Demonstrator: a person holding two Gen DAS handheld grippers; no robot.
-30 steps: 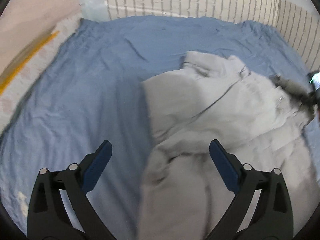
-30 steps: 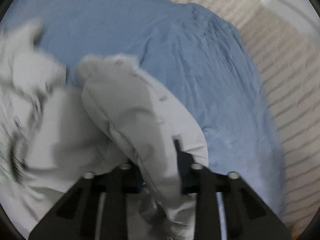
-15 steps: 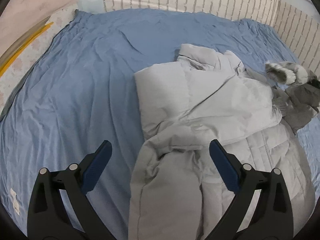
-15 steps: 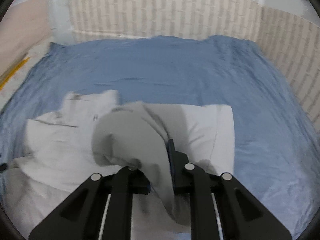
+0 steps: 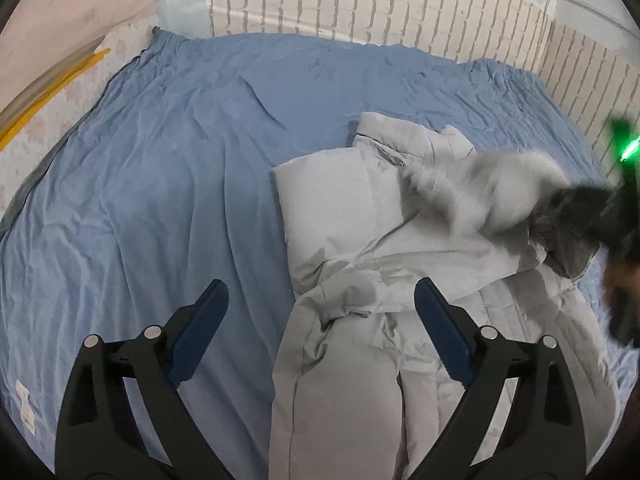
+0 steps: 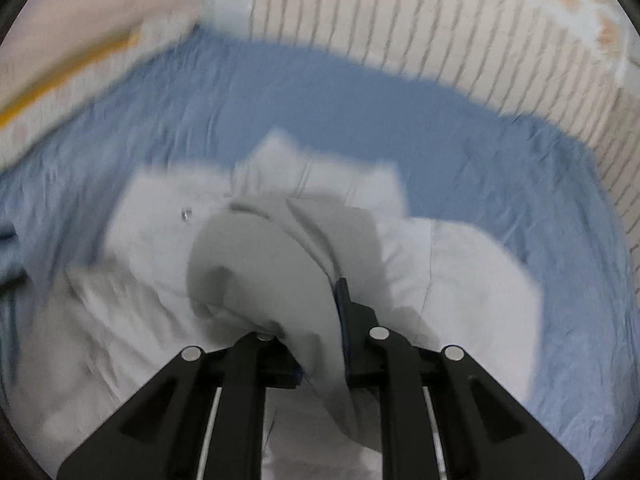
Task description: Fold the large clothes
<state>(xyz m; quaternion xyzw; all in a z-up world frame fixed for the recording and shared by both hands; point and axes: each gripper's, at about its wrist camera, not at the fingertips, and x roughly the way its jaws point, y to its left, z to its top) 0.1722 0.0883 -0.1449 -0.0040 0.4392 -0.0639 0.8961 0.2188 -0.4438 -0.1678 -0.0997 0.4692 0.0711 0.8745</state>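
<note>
Big pale grey padded coat (image 5: 372, 248) lies crumpled on the blue bedsheet (image 5: 168, 168), right of centre in the left wrist view, collar end toward the brick-pattern wall (image 5: 380, 4), lower part running down btwn the left tongs. Left gripper (image 5: 320, 320) hangs above coat & sheet w/ jaws wide apart, nothing in them; its left finger sits over bare sheet, right finger over the coat. Right gripper (image 6: 320, 344) is clenched on a fold of grey coat fabric (image 6: 280, 272), cloth pinched btwn the pads and draped up over the left finger; jaws are easing open a touch but cloth is plainly in the grip. In the left wrist view a blurred fur-trimmed hood part (image 5: 480, 184) is lifted at the coat's right side, next to a dark blurred shape w/ a green light (image 5: 628, 148) at frame edge, prob. the right tool, can't tell more. Right wrist view is smeared by motion blur. Yellow strip (image 5: 52, 92) runs along the sheet's far-left side on a pale floral surface.
</note>
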